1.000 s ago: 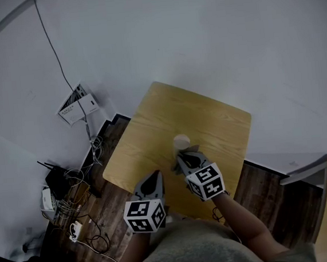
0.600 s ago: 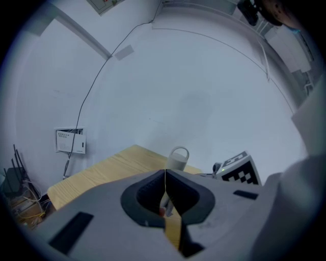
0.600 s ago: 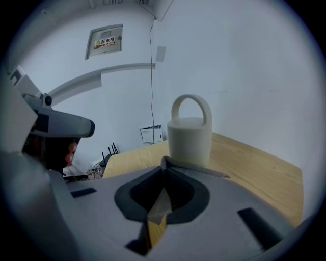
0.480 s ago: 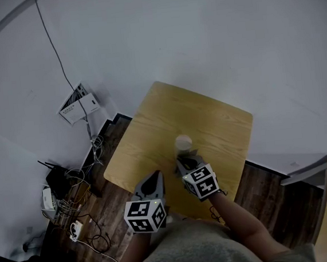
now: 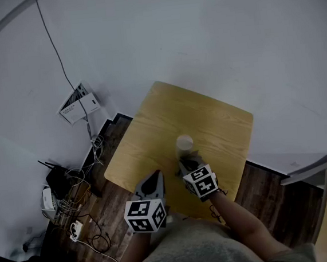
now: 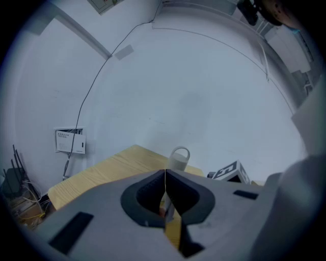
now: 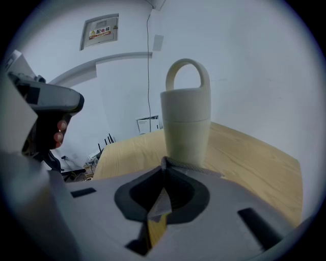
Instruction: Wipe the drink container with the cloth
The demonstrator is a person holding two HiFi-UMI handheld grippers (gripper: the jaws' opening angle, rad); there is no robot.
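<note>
Head view: pale wooden table [image 5: 152, 128] set against a white wall, with a cream drink container [image 5: 183, 143] upright near the table's middle. Right gripper [image 5: 186, 164] just on the near side of the container, tips pointing at its base. Left gripper [image 5: 156, 175] further left, over the table's near edge, apart from the container. Tangle of cables [image 5: 81, 207] on the dark floor to the left, and a small white wall box [image 5: 77, 106] above it.

Right gripper view: jaws pressed together on a grey cloth [image 7: 196, 167], its corded edge draped over the jaw tips. Cloth lying right at the foot of the container, which fills the centre of the frame, loop handle on top. Cannot tell whether cloth and container actually touch. At the left edge, the other gripper gripped in a hand [image 7: 58, 131].

Left gripper view: jaws closed against each other in a thin seam, nothing caught between them. Container small and distant beyond the tips, standing on the table, with the right gripper's marker cube [image 6: 229, 171] just to its right.
</note>
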